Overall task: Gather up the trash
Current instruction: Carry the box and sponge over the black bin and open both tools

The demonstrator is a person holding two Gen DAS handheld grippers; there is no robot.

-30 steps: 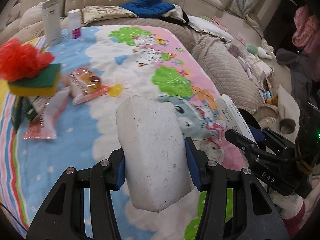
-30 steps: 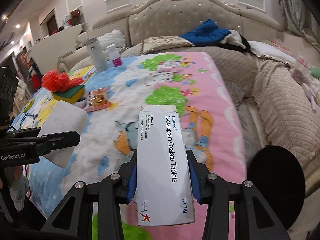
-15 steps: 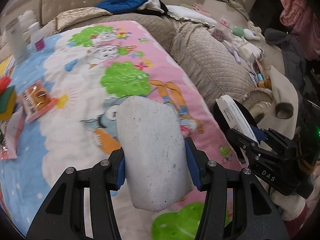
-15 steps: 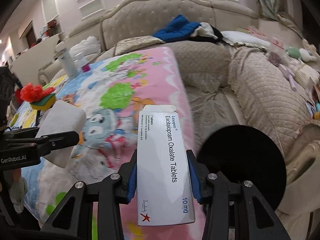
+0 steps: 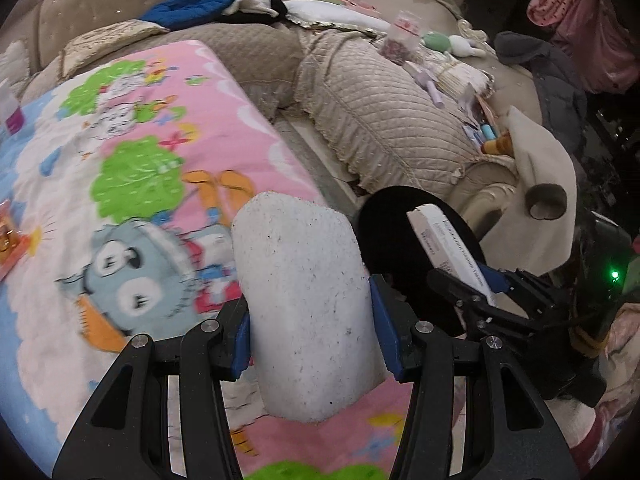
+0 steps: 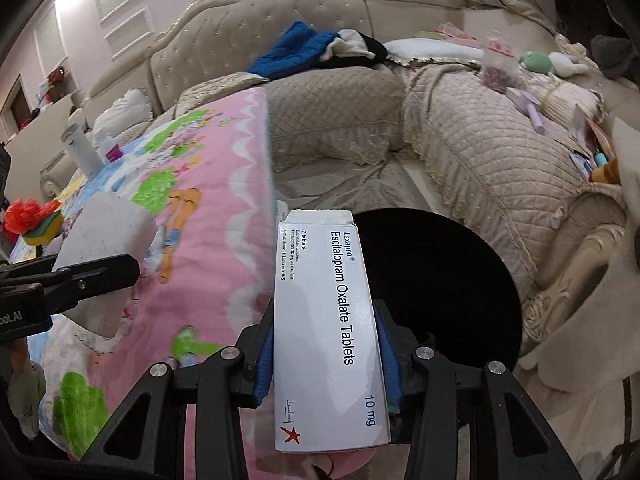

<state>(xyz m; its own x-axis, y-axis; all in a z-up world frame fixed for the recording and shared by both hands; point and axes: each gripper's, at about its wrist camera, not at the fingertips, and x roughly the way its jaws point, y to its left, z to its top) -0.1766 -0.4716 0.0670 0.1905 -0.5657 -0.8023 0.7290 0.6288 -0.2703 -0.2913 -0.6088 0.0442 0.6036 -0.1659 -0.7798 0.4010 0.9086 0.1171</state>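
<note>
My left gripper (image 5: 310,334) is shut on a white foam block (image 5: 304,304) and holds it above the cartoon blanket's right edge. My right gripper (image 6: 326,354) is shut on a white tablet box (image 6: 328,328) printed "Escitalopram Oxalate Tablets". The box hangs over the dark round bin opening (image 6: 436,276) beside the bed. In the left wrist view the right gripper (image 5: 480,280), the box (image 5: 448,248) and the bin (image 5: 388,232) show at right. In the right wrist view the foam block (image 6: 108,240) and the left gripper (image 6: 68,276) show at left.
The pink and blue cartoon blanket (image 5: 120,168) covers the surface at left. A snack wrapper (image 5: 8,240) lies at its left edge; bottles (image 6: 84,152) and a red scrubber on a sponge (image 6: 32,220) sit farther back. Quilted beige sofa cushions (image 5: 384,120) with clutter lie behind the bin.
Both grippers have swung right, off the middle of the blanket. The tablet box now hangs over the black bin, and the foam block has reached the blanket's right edge.
</note>
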